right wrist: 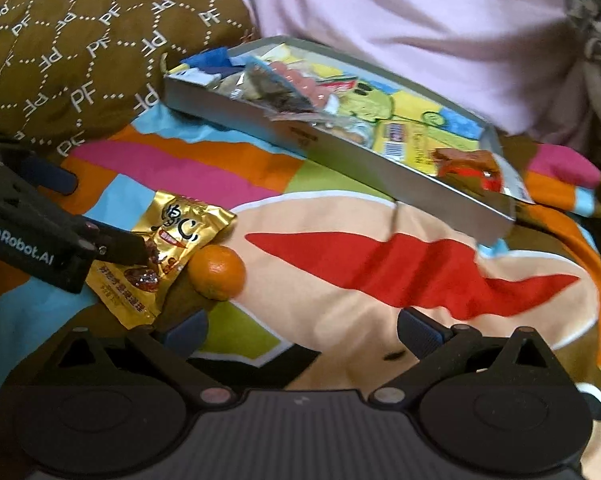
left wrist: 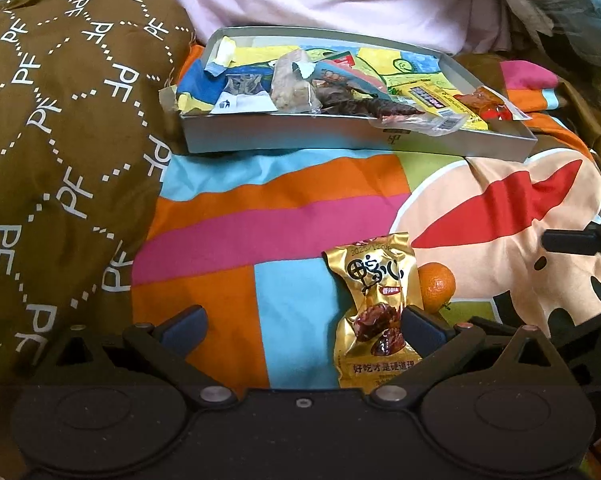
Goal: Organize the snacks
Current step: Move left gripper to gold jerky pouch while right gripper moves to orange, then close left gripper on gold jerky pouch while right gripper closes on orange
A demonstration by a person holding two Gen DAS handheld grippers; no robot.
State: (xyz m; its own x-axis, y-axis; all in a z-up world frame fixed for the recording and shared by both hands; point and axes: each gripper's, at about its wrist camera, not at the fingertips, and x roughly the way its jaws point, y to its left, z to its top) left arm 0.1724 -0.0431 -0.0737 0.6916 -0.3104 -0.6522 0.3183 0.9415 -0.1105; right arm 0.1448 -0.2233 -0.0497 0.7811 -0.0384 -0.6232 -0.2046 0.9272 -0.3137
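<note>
Left wrist view: grey box [left wrist: 284, 136] lying far back on the patchwork bedspread [left wrist: 236, 232], already loaded with several wrapped snacks [left wrist: 296, 84], so most of the sorting judged done. Still outside it, a gold snack packet [left wrist: 374, 312] flat on the cloth close in, with a small orange [left wrist: 436, 286] touching its right edge. Left gripper [left wrist: 304, 326] spread wide, its right finger pad resting against the packet, nothing clamped yet. Brown patterned pillow [left wrist: 60, 140] off to the left, well clear of everything. Right wrist view: same box [right wrist: 340, 152] seen at a slant, snacks heaped toward its left end and one red-wrapped piece [right wrist: 468, 164] near the right end. Packet [right wrist: 168, 256] and orange [right wrist: 216, 266] side by side at lower left, left gripper's dark finger lying over the packet. Right gripper [right wrist: 302, 326] wide apart, empty, hovering over bare cloth. Left to do, by the look of it: packet and orange into the box.
</note>
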